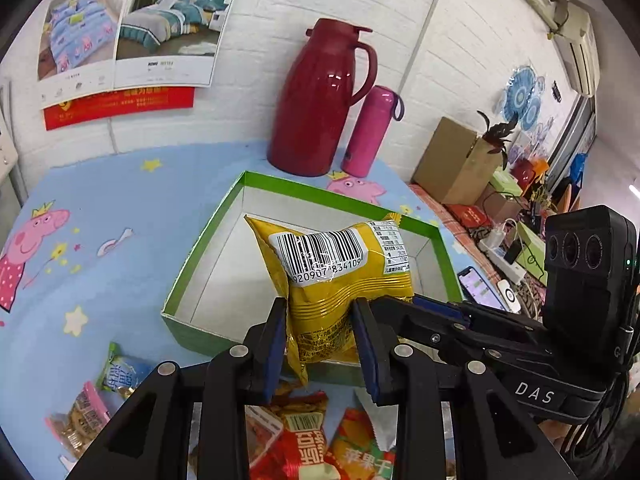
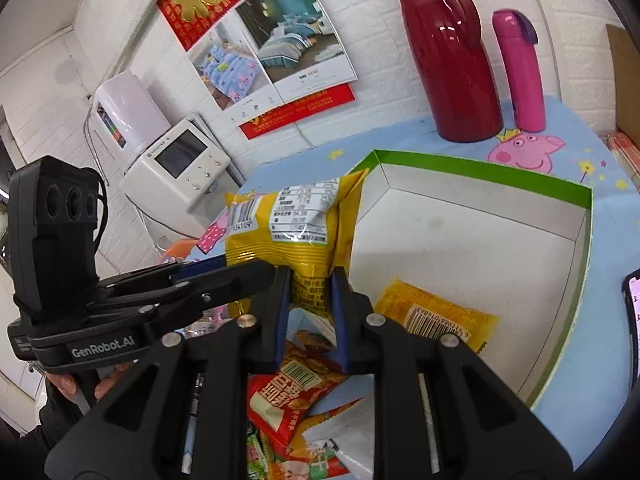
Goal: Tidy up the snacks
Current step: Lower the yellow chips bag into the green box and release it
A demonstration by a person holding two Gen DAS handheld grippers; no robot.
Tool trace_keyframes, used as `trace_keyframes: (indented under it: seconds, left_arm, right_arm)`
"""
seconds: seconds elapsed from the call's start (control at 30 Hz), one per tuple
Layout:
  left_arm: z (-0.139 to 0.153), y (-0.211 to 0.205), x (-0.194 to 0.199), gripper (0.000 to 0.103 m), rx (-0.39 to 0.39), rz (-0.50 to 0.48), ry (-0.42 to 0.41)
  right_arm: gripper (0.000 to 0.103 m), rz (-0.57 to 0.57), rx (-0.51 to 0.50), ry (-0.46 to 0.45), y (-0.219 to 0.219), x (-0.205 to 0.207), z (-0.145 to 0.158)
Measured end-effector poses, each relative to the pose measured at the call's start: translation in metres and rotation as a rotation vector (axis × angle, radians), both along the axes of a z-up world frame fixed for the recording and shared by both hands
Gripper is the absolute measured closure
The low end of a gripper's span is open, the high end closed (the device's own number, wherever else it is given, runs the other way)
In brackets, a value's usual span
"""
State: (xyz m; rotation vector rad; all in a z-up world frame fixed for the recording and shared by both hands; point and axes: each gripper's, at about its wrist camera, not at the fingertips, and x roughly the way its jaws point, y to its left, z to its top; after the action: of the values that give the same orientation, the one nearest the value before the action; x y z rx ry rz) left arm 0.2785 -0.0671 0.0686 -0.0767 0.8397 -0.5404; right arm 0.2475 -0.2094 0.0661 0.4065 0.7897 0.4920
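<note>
Left wrist view: both hand-held grippers [image 1: 320, 320] clamp the yellow snack bag [image 1: 340, 272].

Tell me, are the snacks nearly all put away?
Not nearly. One yellow packet lies in the green box. Both the left gripper and right gripper pinch a yellow bag above the box's edge. The red packet and several others wait on the table.

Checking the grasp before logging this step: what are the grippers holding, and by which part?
Both the left gripper and right gripper pinch the same yellow snack bag by its lower crimped end, above the green box.
</note>
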Motion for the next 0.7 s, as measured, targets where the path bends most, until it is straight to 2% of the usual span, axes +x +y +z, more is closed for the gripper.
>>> trace_keyframes:
  seconds: [0.13, 0.17, 0.2, 0.23, 0.27, 0.3, 0.43, 0.7]
  left_arm:
    - [-0.015, 0.0, 0.019, 0.068, 0.019, 0.011, 0.021]
    - [-0.017, 0.0, 0.021, 0.064, 0.027, 0.022, 0.019]
    - [-0.019, 0.002, 0.023, 0.048, 0.037, 0.036, 0.024]
    - [-0.019, 0.006, 0.024, 0.032, 0.04, 0.065, 0.018]
    - [-0.019, 0.012, 0.023, 0.024, 0.033, 0.088, 0.005]
    - [-0.019, 0.019, 0.022, 0.015, 0.021, 0.116, -0.012]
    - [-0.02, 0.033, 0.018, 0.014, -0.005, 0.151, -0.01]
    - [-0.004, 0.042, -0.016, 0.014, 0.023, 0.175, -0.037]
  right_arm:
    - [0.077, -0.01, -0.012, 0.029, -0.002, 0.018, -0.016]
    - [0.071, -0.016, -0.025, 0.031, -0.002, 0.02, -0.018]
    - [0.054, -0.022, -0.038, 0.027, -0.003, 0.021, -0.019]
    - [0.047, -0.048, -0.055, 0.014, -0.006, 0.02, -0.019]
    - [0.033, -0.066, -0.056, -0.004, -0.01, 0.019, -0.019]
    - [0.025, -0.082, -0.052, -0.016, -0.014, 0.016, -0.019]
    - [0.022, -0.11, -0.045, -0.008, -0.02, 0.011, -0.018]
    - [0.021, -0.096, -0.076, -0.045, -0.007, -0.022, 0.006]
